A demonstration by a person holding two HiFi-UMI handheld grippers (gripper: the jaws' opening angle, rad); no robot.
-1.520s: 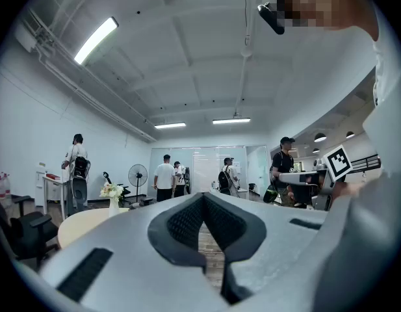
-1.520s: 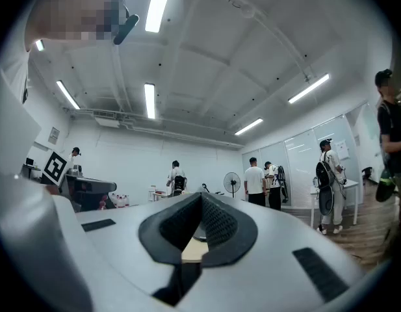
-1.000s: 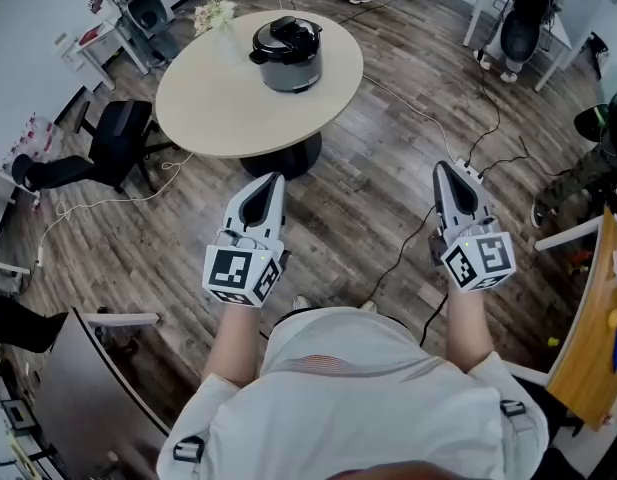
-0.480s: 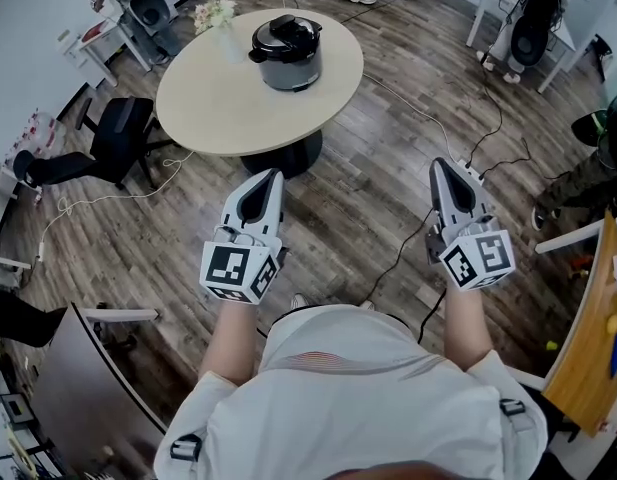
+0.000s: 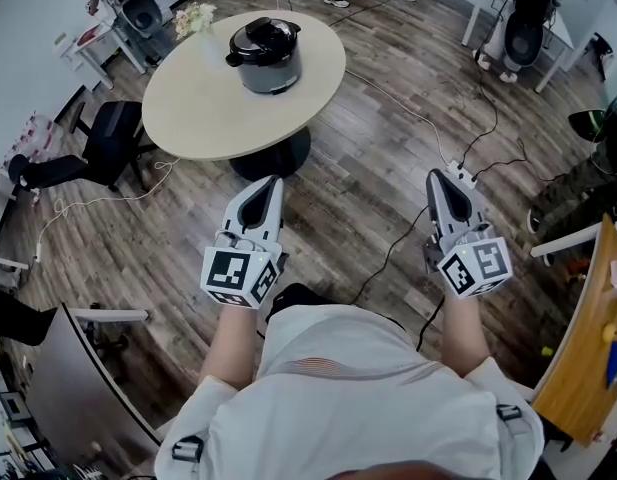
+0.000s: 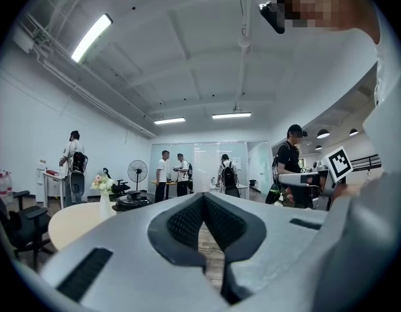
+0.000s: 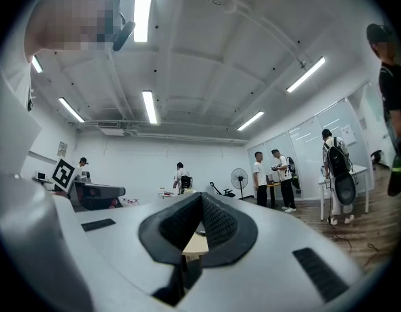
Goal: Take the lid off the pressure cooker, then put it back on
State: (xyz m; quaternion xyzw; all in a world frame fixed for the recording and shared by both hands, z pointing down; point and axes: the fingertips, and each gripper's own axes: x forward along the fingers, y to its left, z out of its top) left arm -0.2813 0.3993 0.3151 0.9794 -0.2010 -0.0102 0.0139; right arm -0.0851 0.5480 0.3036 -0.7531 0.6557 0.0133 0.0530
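A grey pressure cooker (image 5: 263,56) with its black lid (image 5: 261,35) on stands on a round beige table (image 5: 218,103) at the top of the head view. My left gripper (image 5: 271,181) is held level over the wooden floor, well short of the table, shut and empty. At the same height to the right is my right gripper (image 5: 437,177), also shut with nothing in it. In the left gripper view the cooker (image 6: 132,201) shows small at the left, beyond the shut left gripper (image 6: 203,197). The right gripper view shows its own right gripper (image 7: 201,197) shut, with the table edge (image 7: 195,244) behind.
A vase of flowers (image 5: 194,18) stands on the table's far left. A black office chair (image 5: 108,143) sits left of the table. Cables (image 5: 418,118) run across the floor. Several people (image 6: 171,173) stand at the room's far side. A wooden desk (image 5: 588,358) is at the right.
Both grippers and the person have moved forward toward the table, still shut. The table and cooker have shifted left in the head view.
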